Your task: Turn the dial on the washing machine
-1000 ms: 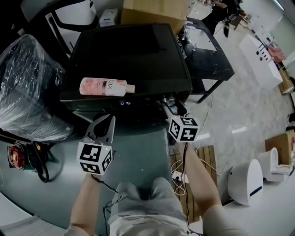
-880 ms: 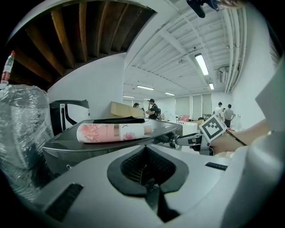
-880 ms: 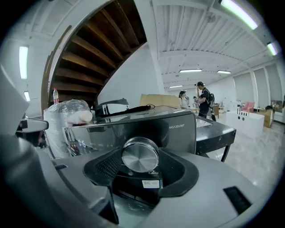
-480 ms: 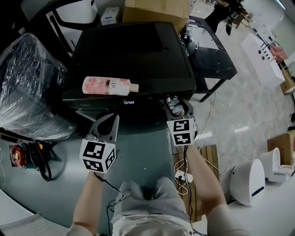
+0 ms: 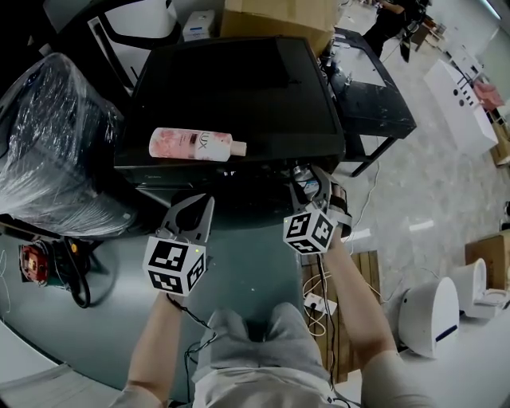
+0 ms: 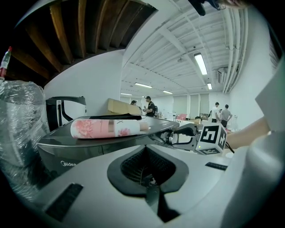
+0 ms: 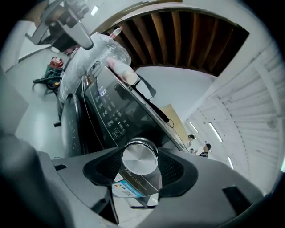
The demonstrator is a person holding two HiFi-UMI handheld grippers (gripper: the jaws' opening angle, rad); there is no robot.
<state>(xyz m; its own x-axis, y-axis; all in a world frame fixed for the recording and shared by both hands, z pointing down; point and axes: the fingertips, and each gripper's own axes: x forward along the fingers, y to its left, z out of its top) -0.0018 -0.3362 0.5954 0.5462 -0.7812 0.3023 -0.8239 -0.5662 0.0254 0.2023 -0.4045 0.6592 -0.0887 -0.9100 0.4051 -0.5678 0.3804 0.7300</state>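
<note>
The black washing machine (image 5: 239, 88) fills the upper middle of the head view, with a pink bottle (image 5: 195, 143) lying on its lid. My right gripper (image 5: 307, 182) reaches the machine's front right corner, shut on the silver dial (image 7: 140, 156), which sits between its dark pads in the right gripper view, beside the lit control panel (image 7: 111, 116). Its marker cube (image 5: 309, 231) is tilted. My left gripper (image 5: 194, 209) hangs in front of the machine's left half, shut with nothing in it, touching nothing. The left gripper view shows the bottle (image 6: 107, 128) and the right gripper (image 6: 182, 133).
A plastic-wrapped bundle (image 5: 48, 151) stands left of the machine, a cardboard box (image 5: 275, 16) behind it, a black table (image 5: 374, 96) to its right. A power strip with cables (image 5: 315, 303) and a wooden pallet (image 5: 366, 275) lie by my right leg. White appliances (image 5: 430, 315) stand farther right.
My right gripper has rolled about the dial while staying on it; its marker cube now shows at a different tilt. The left gripper has barely moved.
</note>
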